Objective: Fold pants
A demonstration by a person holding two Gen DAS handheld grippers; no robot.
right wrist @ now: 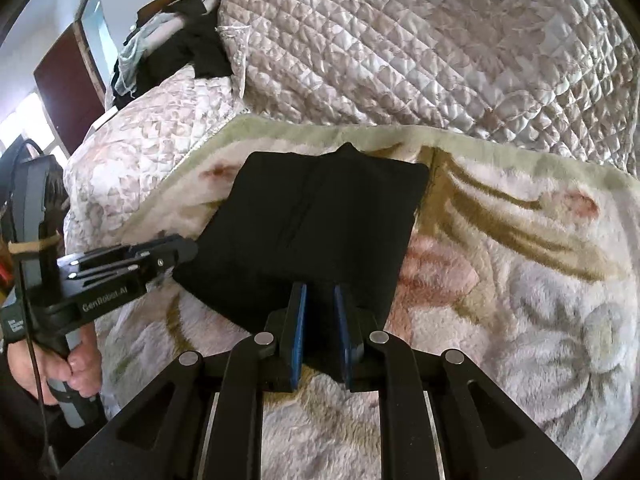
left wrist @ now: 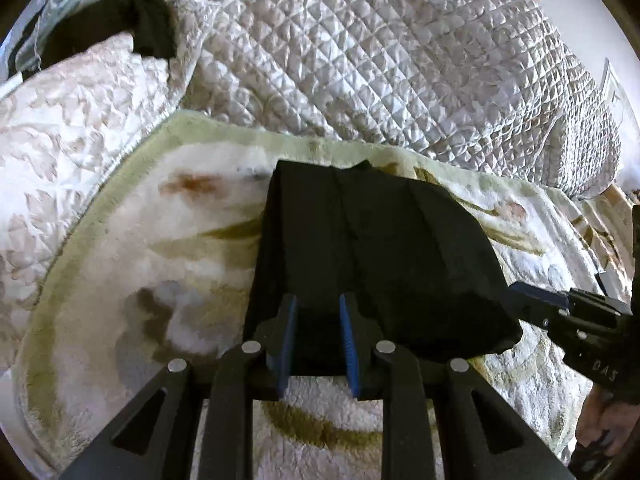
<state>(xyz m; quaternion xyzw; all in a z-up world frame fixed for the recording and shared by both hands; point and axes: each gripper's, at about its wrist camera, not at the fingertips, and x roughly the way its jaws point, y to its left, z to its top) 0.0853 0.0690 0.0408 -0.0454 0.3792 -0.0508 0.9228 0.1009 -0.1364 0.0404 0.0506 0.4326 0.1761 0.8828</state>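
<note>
The black pants lie folded into a compact rectangle on a fluffy floral blanket; they also show in the right wrist view. My left gripper is at the near edge of the pants, its blue-padded jaws apart with the fabric edge between them. My right gripper is at the near edge too, jaws apart around the fabric. Each gripper shows from the side in the other's view: the right one and the left one, both touching the pants' edge.
A quilted white bedspread is bunched behind the blanket. Dark clothes are piled at the far left. A dark door stands behind on the left.
</note>
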